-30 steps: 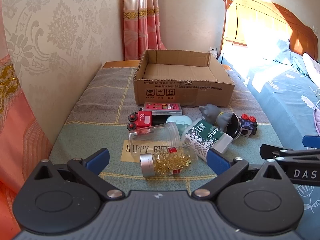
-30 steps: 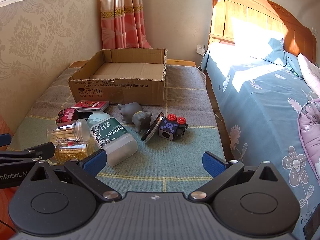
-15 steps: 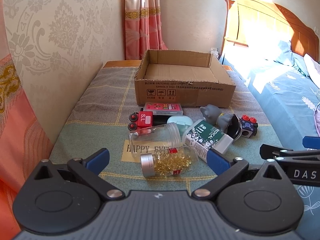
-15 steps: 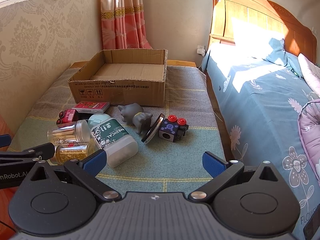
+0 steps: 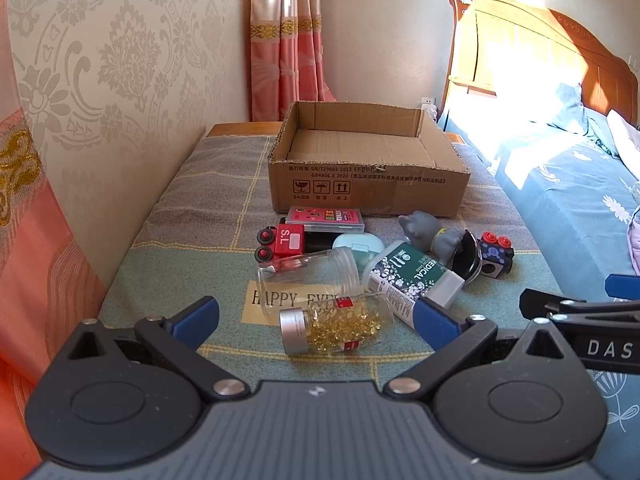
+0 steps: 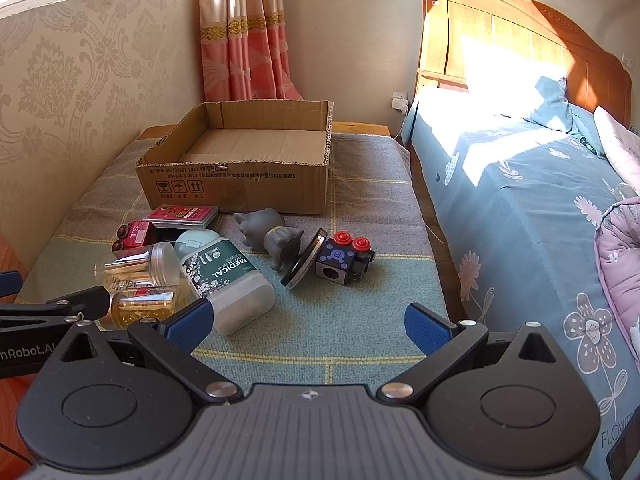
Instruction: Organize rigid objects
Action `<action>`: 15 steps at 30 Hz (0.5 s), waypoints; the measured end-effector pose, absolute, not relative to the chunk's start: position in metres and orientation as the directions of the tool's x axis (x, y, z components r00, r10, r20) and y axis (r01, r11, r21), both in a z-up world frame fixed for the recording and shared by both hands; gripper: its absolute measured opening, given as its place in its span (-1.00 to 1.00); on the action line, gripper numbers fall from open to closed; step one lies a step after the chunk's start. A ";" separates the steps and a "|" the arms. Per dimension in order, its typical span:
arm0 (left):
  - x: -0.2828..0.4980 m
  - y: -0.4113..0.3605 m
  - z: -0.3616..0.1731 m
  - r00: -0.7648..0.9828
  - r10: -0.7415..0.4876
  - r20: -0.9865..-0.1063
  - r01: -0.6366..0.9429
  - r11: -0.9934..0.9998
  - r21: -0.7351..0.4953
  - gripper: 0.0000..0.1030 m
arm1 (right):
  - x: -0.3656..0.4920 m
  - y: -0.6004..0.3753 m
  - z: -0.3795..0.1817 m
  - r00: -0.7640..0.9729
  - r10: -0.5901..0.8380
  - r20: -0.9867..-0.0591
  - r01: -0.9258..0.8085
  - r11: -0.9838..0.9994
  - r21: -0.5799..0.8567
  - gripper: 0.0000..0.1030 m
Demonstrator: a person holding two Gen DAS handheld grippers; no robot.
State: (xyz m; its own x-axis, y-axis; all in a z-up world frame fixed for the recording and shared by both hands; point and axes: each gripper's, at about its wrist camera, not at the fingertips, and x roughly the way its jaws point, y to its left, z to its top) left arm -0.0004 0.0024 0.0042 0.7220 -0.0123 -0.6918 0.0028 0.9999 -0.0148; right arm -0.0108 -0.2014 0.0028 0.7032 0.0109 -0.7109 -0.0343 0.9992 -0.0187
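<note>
Capsule bottle (image 5: 336, 326) lies between the left gripper's (image 5: 316, 318) spread fingers; right gripper (image 6: 308, 322) spread, empty.

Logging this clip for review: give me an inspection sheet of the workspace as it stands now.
Surface: checked grey-green blanket over a low bench.
Job's things: open brown cardboard box, nothing seen inside; in front lie a capsule-filled clear bottle, clear plastic jar, green-labelled white bottle, red toy train, grey elephant figure, blue cube toy.
Clutter: nothing seen.
Grippers: left gripper and right gripper open, holding nothing.
Cables: white charger lead at wall socket.
Surroundings: blue floral bed, pink curtain.
</note>
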 end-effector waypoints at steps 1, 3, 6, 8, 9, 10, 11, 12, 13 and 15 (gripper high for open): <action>0.000 0.003 0.004 0.722 -0.012 -0.692 0.003 1.000 -0.015 0.99 | -0.011 -0.201 0.003 0.704 0.011 -0.710 -0.034 0.999 -0.019 1.00; 0.000 0.002 0.004 0.722 -0.013 -0.691 0.002 1.000 -0.017 0.99 | -0.011 -0.201 0.003 0.704 0.011 -0.710 -0.033 0.999 -0.018 1.00; 0.000 0.002 0.004 0.721 -0.015 -0.692 0.004 1.000 -0.018 0.99 | -0.011 -0.202 0.003 0.705 0.008 -0.709 -0.031 0.999 -0.019 1.00; 0.001 0.002 0.003 0.720 -0.021 -0.694 0.006 1.000 -0.024 0.99 | -0.010 -0.202 0.002 0.706 0.007 -0.708 -0.033 0.999 -0.023 1.00; 0.002 0.002 0.002 0.719 -0.025 -0.695 0.007 1.000 -0.029 0.99 | -0.010 -0.201 0.001 0.707 0.007 -0.707 -0.035 0.999 -0.025 1.00; 0.003 0.003 0.000 0.716 -0.030 -0.697 0.008 0.999 -0.034 0.99 | -0.009 -0.202 0.001 0.709 0.010 -0.705 -0.038 0.999 -0.024 1.00; 0.005 0.004 -0.001 0.713 -0.036 -0.700 0.011 0.999 -0.040 0.99 | -0.009 -0.202 0.001 0.712 0.021 -0.702 -0.047 0.999 -0.018 1.00; 0.006 0.004 -0.002 0.713 -0.043 -0.700 0.015 0.999 -0.046 0.99 | -0.009 -0.202 0.001 0.711 0.032 -0.702 -0.055 0.998 -0.011 1.00; 0.008 0.005 -0.003 0.711 -0.052 -0.701 0.021 0.998 -0.053 0.99 | -0.009 -0.202 0.001 0.713 0.040 -0.700 -0.061 0.998 -0.005 1.00; 0.011 0.005 -0.005 0.709 -0.056 -0.703 0.023 0.998 -0.057 0.99 | -0.008 -0.202 0.001 0.721 0.050 -0.691 -0.073 0.997 -0.004 1.00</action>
